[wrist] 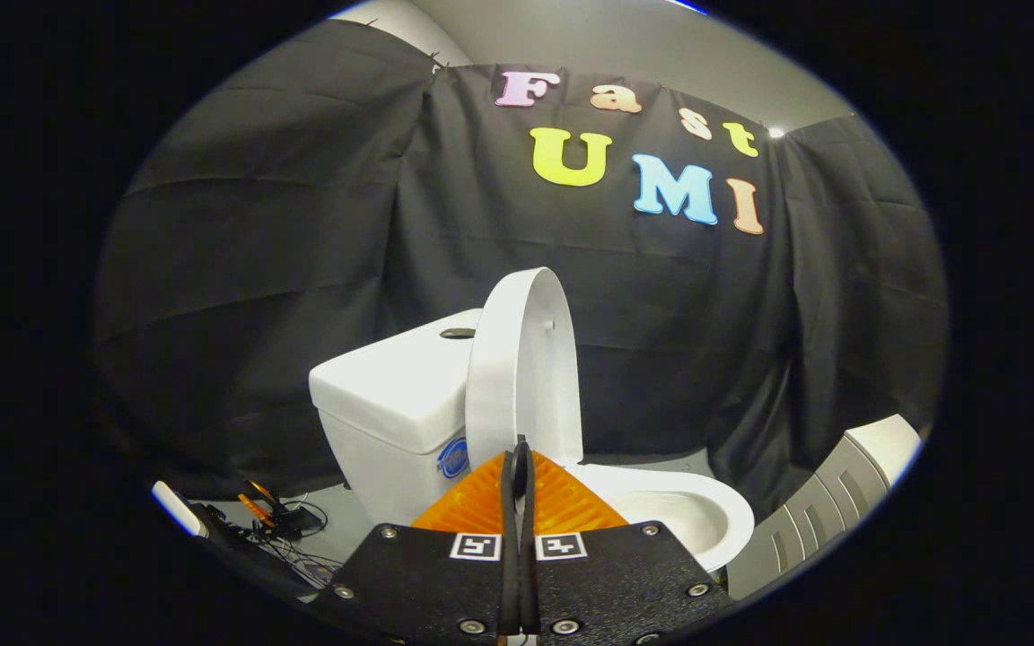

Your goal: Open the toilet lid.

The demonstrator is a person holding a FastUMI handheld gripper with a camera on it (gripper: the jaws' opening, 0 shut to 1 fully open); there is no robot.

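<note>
Looks basically done here; the toilet lid stands upright just beyond the tongs, leaning toward the tank; tongs pressed together, pinching nothing; bowl is exposed, so nothing much left.

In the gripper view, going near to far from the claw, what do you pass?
Shut claw, holding nothing → toilet bowl just ahead → raised toilet lid, standing upright → tank behind it → black cloth wall.
</note>
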